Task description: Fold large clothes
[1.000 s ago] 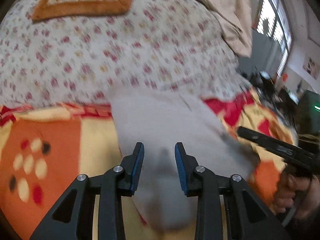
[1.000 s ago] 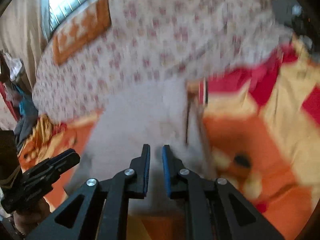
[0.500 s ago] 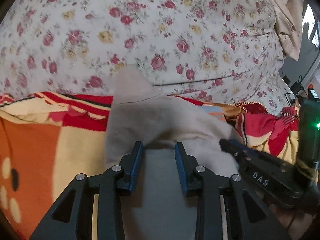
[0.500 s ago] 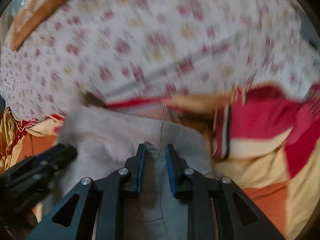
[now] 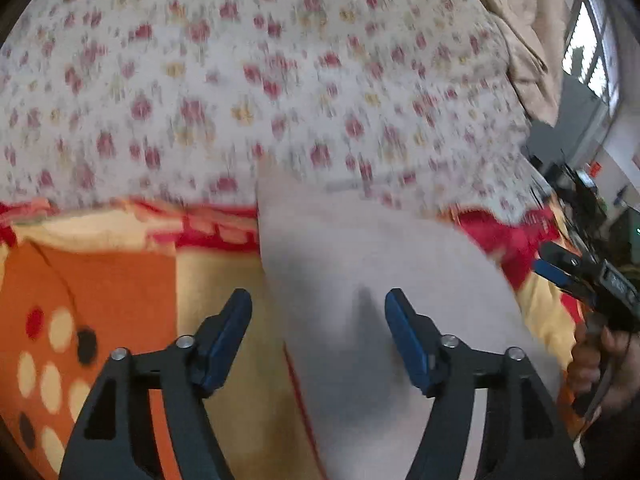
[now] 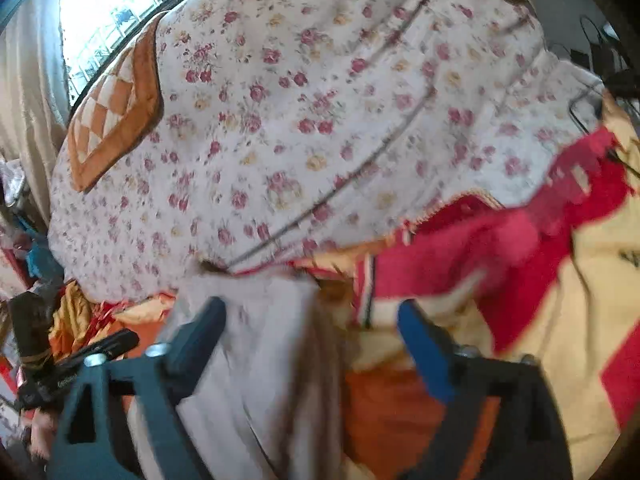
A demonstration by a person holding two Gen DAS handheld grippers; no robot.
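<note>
Both hand-held grippers (image 5: 318,320) (image 6: 312,332) opening over grey garment (image 5: 380,280); only right view shows window (image 6: 108,4).

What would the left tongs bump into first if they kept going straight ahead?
Most likely the grey garment, which lies right ahead of the left tongs as their jaws open. Beyond it comes the floral quilt. Blur makes depth uncertain.
</note>
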